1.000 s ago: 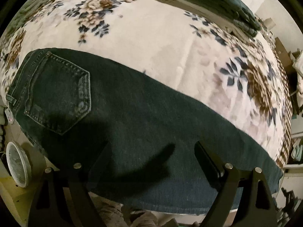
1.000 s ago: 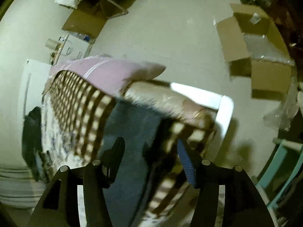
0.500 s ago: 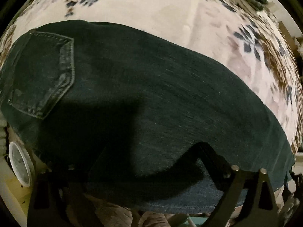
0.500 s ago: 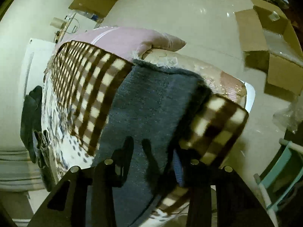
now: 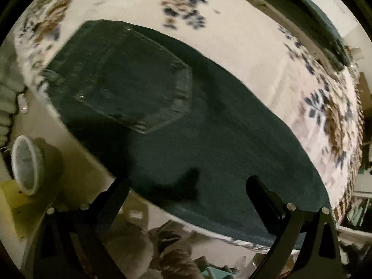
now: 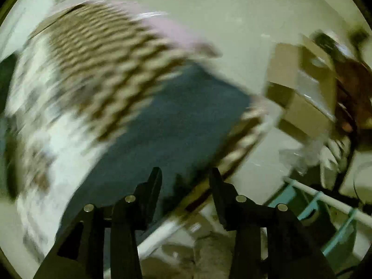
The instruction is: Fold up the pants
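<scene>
Denim pants [image 5: 209,144] overhang the bed [image 5: 244,46] edge; your left gripper [image 5: 186,186] and right gripper [image 6: 184,174] gape empty, so a shallow pinch could drag them off.

My jeans [image 5: 209,139] were dark blue-green denim on a cream blanket [image 5: 244,41] with navy-and-brown flowers; at its two-o'clock edge ran a brown-and-cream checked border [image 6: 97,53], beside a pink pillow [image 6: 172,30].

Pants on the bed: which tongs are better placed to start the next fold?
Probably right. The right tongs are open, over the pants near their hem end; the left tongs sit mid-length at the pants' long edge.
</scene>
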The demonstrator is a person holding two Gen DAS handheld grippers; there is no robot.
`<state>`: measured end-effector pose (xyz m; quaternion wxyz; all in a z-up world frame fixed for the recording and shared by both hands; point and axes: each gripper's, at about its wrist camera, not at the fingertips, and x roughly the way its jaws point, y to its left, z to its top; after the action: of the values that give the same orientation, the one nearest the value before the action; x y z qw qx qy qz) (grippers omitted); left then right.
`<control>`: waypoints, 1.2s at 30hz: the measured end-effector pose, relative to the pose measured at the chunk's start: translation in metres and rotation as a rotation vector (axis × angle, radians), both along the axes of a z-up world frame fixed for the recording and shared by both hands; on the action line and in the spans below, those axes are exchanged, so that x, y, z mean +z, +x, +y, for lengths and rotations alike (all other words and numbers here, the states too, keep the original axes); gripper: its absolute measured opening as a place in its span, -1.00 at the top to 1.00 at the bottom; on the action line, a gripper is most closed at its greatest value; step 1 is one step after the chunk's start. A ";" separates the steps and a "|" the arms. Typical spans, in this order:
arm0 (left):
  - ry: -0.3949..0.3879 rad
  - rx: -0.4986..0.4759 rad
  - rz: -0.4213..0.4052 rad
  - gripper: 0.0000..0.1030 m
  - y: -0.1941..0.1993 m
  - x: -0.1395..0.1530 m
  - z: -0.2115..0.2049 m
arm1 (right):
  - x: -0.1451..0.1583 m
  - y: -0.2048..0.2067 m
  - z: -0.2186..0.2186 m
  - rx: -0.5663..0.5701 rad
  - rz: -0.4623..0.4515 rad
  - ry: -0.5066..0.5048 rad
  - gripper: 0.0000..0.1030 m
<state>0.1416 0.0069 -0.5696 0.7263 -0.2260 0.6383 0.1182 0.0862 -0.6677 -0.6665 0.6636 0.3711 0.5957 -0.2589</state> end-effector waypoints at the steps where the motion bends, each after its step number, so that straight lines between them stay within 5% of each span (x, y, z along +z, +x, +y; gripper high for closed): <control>1: -0.001 0.016 0.003 -0.99 0.002 0.002 0.004 | 0.010 0.011 0.019 0.055 -0.018 0.021 0.12; 6: -0.067 0.083 0.013 -0.99 0.024 -0.006 0.007 | 0.013 0.111 0.175 0.461 -0.083 0.295 -0.01; 11: -0.153 0.089 0.051 -0.99 0.063 -0.024 -0.001 | -0.027 0.206 0.307 0.682 -0.097 0.440 -0.01; 15: -0.165 0.082 0.060 -0.99 0.089 -0.026 0.002 | -0.075 0.246 0.375 0.776 0.020 0.498 0.03; 23: -0.209 0.109 0.080 -0.99 0.137 -0.031 0.027 | -0.082 0.211 0.407 0.907 0.062 0.541 0.24; 36: -0.110 -0.001 0.148 -0.99 0.093 -0.055 0.026 | -0.079 0.163 0.427 1.059 0.105 0.537 0.24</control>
<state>0.2348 0.0328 -0.6246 0.6635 -0.2559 0.6960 0.0991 0.2494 -0.2412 -0.7455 0.5551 0.1653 0.7763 0.2490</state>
